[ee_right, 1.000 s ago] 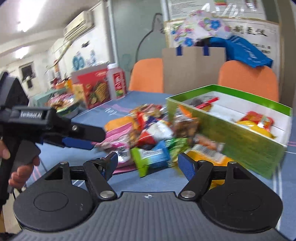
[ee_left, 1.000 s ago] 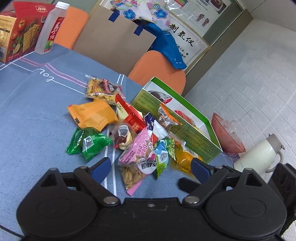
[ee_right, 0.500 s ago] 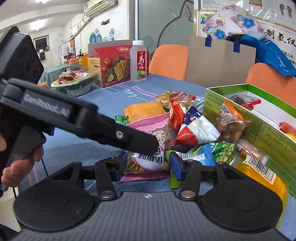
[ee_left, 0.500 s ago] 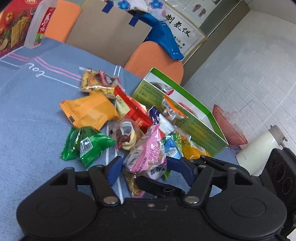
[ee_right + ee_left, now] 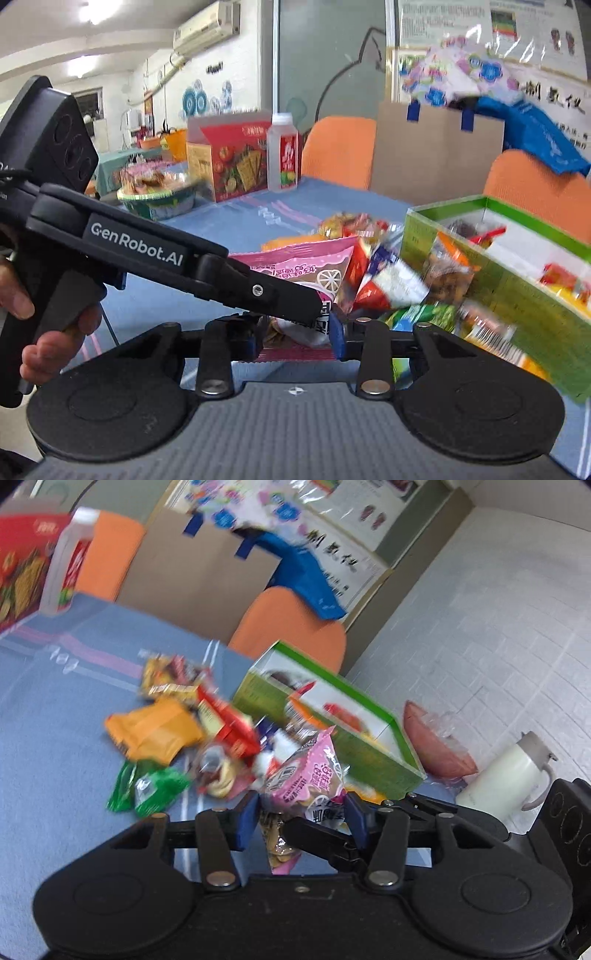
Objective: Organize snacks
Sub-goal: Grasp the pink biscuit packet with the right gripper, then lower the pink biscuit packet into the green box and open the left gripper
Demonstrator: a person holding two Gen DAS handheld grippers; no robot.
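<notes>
A pink snack packet is raised a little off the blue tablecloth, with my left gripper shut on its middle. My right gripper reaches in from the right. Its jaws are closing on the packet's lower end, and its blue pads touch the wrapper. One left finger crosses the right wrist view above that grip. Behind the packet lies a loose pile of snacks: orange, green and red packs. The open green box to the right holds a few snacks.
A red cracker box, a drink bottle and a bowl of snacks stand at the table's far left. A white flask and a reddish bowl are right of the green box. Orange chairs stand behind.
Both grippers went from wide open to closed around the pink packet. The left one took it and lifted it slightly; the right one moved in under it.
</notes>
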